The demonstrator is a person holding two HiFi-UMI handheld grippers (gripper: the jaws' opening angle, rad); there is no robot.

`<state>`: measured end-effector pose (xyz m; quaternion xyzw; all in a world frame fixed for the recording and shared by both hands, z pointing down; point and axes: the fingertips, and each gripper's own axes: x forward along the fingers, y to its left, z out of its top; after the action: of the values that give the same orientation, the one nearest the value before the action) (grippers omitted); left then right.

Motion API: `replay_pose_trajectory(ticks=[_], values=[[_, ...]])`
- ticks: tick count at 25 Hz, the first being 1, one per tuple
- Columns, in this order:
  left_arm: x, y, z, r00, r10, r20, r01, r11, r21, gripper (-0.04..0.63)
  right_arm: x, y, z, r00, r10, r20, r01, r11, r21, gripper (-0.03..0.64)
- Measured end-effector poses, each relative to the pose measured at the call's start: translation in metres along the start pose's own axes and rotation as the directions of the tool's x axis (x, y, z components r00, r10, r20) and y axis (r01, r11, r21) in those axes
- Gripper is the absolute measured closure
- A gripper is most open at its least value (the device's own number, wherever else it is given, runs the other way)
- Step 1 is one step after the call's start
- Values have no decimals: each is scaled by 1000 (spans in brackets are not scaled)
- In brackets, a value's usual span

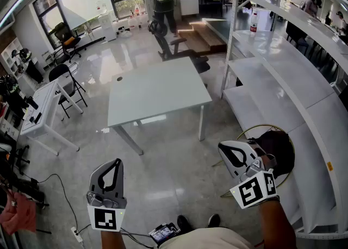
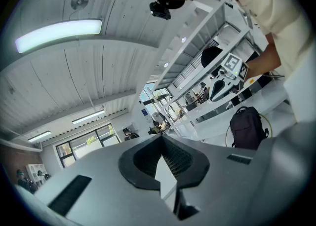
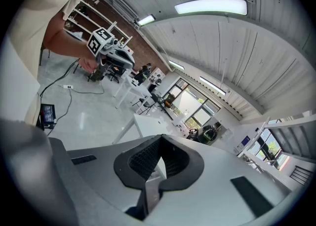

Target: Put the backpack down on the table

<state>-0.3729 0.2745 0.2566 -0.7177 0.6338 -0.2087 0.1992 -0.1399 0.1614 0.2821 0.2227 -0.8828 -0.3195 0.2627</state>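
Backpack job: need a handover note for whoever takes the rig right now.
Left gripper: shut, empty, over the floor.
Right gripper: shut, empty, in front of the backpack, not gripping it.
Black fabric backpack: upright, apparently on the floor, beside the white shelving, by a thin gold hoop.
Pale grey rectangular table: ahead, apart from the backpack.
Done: nothing; backpack not picked up.
Left: open a gripper, grasp the backpack, carry it over, set it on the table.
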Motion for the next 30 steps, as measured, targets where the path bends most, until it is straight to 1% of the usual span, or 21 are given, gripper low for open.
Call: replay_pose_trajectory(ticks=[3,6,9,14,19,21,24,27,30], values=[[0,-4,3,1000,0,12,0,1000,8,583,-3,1,-3,1000,1,0,-1,1000,2,594],[-1,-7,4,1000,4,9,-4,1000,-9,583,-6,0,-5,1000,0,2,0,1000,3,594],[-2,-9,5,1000,-3,6,3,1000,14,583,-7,2,-5,1000,0,3,0,1000,1,594],[-1,-12,5,1000,-7,9,7,1000,23,583,-8,2,-6,1000,1,12,-1,1000,4,592],[3,-13,5,1000,-9,11,9,1000,13,583,-8,-1,-7,1000,-3,17,3,1000,12,592],[3,-14,4,1000,-10,12,10,1000,11,583,-9,0,-10,1000,-3,12,3,1000,13,591],[3,-13,1,1000,-9,18,10,1000,-15,583,-9,1,-11,1000,-8,-1,8,1000,16,591],[6,-12,-1,999,-29,31,29,1000,2,583,-9,0,-15,1000,-21,-22,21,1000,21,591],[12,-11,-6,998,-40,39,40,999,-19,583,-11,-3,-23,998,-41,-51,43,999,31,591]])
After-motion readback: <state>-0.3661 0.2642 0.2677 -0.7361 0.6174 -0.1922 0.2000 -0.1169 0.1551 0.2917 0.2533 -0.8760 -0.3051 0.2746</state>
